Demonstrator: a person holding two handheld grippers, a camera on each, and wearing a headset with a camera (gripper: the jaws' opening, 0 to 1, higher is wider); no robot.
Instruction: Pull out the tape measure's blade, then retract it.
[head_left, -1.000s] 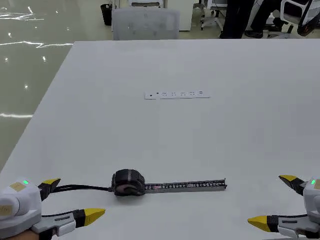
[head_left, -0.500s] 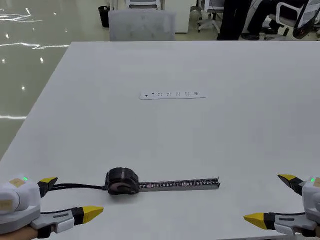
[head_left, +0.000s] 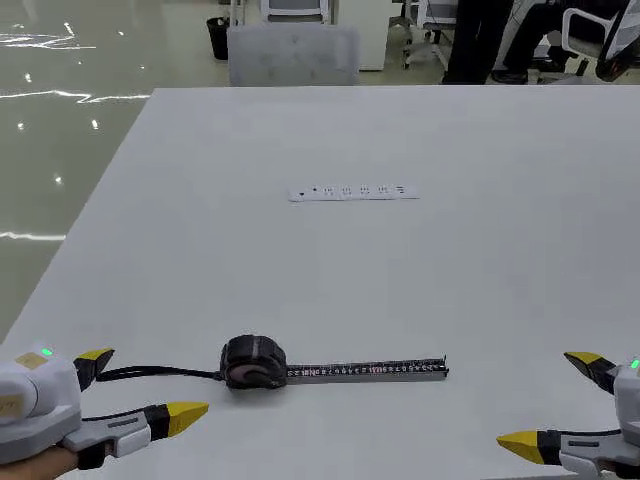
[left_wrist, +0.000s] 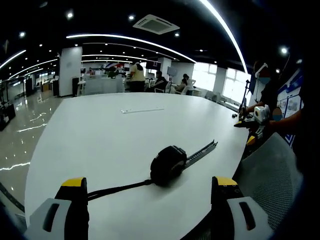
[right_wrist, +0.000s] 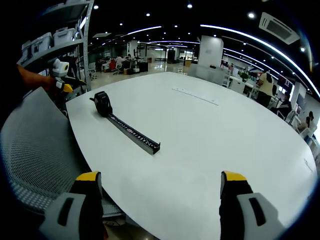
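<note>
A black tape measure (head_left: 254, 362) lies near the table's front edge, its blade (head_left: 368, 370) pulled out to the right and flat on the surface; a black strap (head_left: 155, 374) trails left from the case. My left gripper (head_left: 142, 386) is open at the lower left, its jaws either side of the strap's end and apart from the case. In the left gripper view the tape measure (left_wrist: 169, 164) sits ahead of the open left gripper (left_wrist: 150, 187). My right gripper (head_left: 562, 405) is open at the lower right, clear of the blade tip. The right gripper view shows the tape measure (right_wrist: 102, 102), its blade (right_wrist: 134, 134) and the open right gripper (right_wrist: 159, 186).
A white power strip (head_left: 353, 191) lies in the middle of the white table (head_left: 400, 280). A grey chair back (head_left: 292, 55) stands at the far edge. Office chairs and a person's legs are beyond the far right corner.
Only the head camera has shifted a little; the tape measure, its blade and both open grippers keep their places.
</note>
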